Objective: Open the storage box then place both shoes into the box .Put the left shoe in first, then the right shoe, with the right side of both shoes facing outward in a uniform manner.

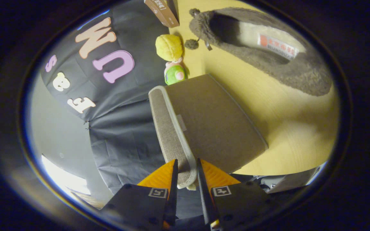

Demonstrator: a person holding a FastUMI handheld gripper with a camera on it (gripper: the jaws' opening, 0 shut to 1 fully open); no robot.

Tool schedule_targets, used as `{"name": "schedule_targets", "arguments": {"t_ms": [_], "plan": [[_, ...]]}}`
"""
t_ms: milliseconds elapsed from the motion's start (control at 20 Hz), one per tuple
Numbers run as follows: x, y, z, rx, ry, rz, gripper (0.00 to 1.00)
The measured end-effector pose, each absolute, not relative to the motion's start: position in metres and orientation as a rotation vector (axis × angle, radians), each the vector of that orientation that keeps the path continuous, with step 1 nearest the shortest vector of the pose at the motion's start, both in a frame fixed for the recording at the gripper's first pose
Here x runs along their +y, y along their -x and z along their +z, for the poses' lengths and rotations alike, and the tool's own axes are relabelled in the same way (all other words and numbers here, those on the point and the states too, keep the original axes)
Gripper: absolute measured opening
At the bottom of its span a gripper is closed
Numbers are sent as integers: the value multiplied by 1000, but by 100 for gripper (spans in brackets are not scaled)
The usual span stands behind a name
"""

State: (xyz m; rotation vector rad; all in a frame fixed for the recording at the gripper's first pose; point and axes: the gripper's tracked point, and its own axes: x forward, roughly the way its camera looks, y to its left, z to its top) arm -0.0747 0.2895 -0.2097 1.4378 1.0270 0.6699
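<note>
The gripper is clamping the near edge of the storage box's lid, its two fingers pressing on either side of the fabric-bound rim, with the tan panel stretching ahead toward twelve o'clock. The opening step appears to be in hand: the lid is looking raised and tilted over the yellow surface, though the box body beneath it cannot be made out. One fuzzy grey shoe is lying on the surface at about one o'clock, well beyond the lid, its opening showing; whether it is the left or the right shoe cannot be told. A small plush toy is sitting at twelve o'clock, just past the lid's far corner, with a brown carton behind it. The next move probably calls for swinging the lid fully back, letting go, then reaching for the left shoe.
</note>
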Motion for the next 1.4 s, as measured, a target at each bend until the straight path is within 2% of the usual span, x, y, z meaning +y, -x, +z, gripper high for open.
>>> {"name": "schedule_targets", "arguments": {"t_ms": [50, 250, 550, 850, 1400], "plan": [[290, 75, -208, 1021, -1424, 678, 37], [272, 67, -207, 997, -1340, 621, 16], [278, 57, -193, 926, -1247, 606, 7], [276, 54, -166, 861, -1092, 620, 4], [327, 61, -114, 811, -797, 777, 4]]}}
